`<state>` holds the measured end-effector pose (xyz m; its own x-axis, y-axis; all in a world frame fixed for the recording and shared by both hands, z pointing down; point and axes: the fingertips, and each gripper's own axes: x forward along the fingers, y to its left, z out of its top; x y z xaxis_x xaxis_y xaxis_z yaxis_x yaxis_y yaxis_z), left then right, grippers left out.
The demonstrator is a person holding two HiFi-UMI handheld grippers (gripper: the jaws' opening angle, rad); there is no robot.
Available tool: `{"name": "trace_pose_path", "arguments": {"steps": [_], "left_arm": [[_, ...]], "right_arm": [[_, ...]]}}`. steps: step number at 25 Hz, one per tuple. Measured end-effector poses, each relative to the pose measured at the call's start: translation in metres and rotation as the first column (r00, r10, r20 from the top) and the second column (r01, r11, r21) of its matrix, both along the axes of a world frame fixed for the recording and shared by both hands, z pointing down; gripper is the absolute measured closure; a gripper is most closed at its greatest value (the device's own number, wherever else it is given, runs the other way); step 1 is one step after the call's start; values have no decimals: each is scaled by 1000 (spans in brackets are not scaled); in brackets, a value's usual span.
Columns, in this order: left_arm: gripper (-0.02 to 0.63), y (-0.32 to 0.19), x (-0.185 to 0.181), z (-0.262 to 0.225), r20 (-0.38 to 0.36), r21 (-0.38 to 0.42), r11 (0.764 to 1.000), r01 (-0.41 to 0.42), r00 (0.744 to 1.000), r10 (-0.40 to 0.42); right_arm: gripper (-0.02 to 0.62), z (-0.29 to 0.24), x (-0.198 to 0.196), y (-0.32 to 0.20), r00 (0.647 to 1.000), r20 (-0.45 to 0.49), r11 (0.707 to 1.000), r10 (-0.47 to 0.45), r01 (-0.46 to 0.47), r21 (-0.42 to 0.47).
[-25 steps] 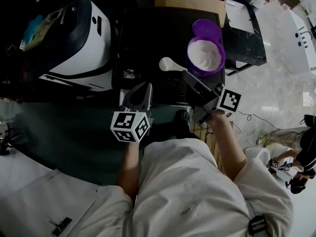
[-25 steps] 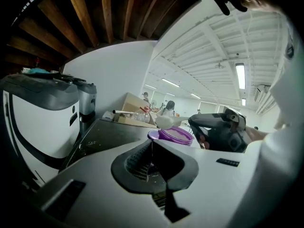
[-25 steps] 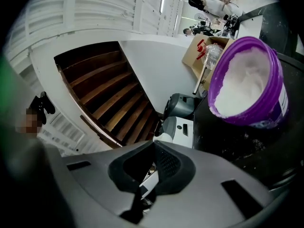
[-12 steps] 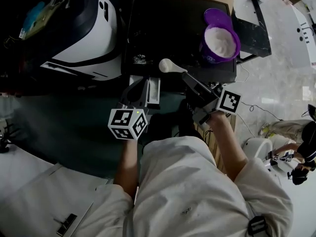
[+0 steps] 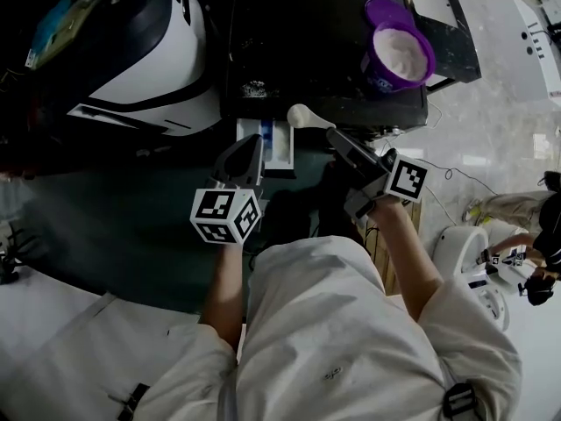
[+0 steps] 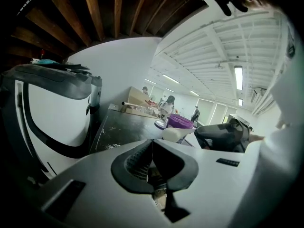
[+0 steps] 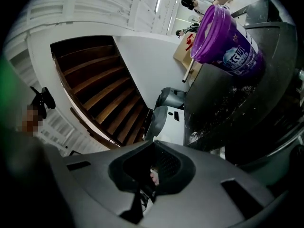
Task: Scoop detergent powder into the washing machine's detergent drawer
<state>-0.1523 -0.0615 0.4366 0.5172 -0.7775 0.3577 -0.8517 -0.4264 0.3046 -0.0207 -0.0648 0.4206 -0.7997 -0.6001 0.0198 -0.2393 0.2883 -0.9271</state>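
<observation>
My left hand-held gripper (image 5: 248, 152) has its jaws pressed together, tips meeting, and I can make out nothing caught between them; its marker cube sits on the end nearest my body; my right hand-held gripper (image 5: 337, 137) is also closed, and it is clamped on the handle of the white scoop (image 5: 303, 115), a pale sliver of which shows between the jaws in the right gripper view; the scoop's rounded bowl sticks out ahead of the right jaws and toward my left hand-held gripper, though I cannot tell whether it carries any powder; the detergent drawer (image 5: 279, 144) stands pulled out, white with a blue part inside, just beside the tip of my left hand-held gripper on its right side and between my two hand-held grippers; the scoop's bowl is just beside the drawer's far right corner, at the near edge of the dark surface (image 5: 307, 51); the purple tub (image 5: 377, 64) stands upright on that surface well beyond my right hand-held gripper and off to its right, open, with white powder (image 5: 405, 53) filling it; a scatter of spilled grains (image 5: 254, 89) lies on the surface straight ahead of my left hand-held gripper; a white appliance (image 5: 140, 60) with black trim stands to the left of my left hand-held gripper.
</observation>
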Motion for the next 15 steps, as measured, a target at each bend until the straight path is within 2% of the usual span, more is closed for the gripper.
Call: {"name": "trace_pose_path", "arguments": {"steps": [15], "left_arm": [[586,8,-17,25,-5,-32,997,-66,998,66]], "right_arm": [[591,34,-23,25,999,-34,1000,3,-4,-14]]}}
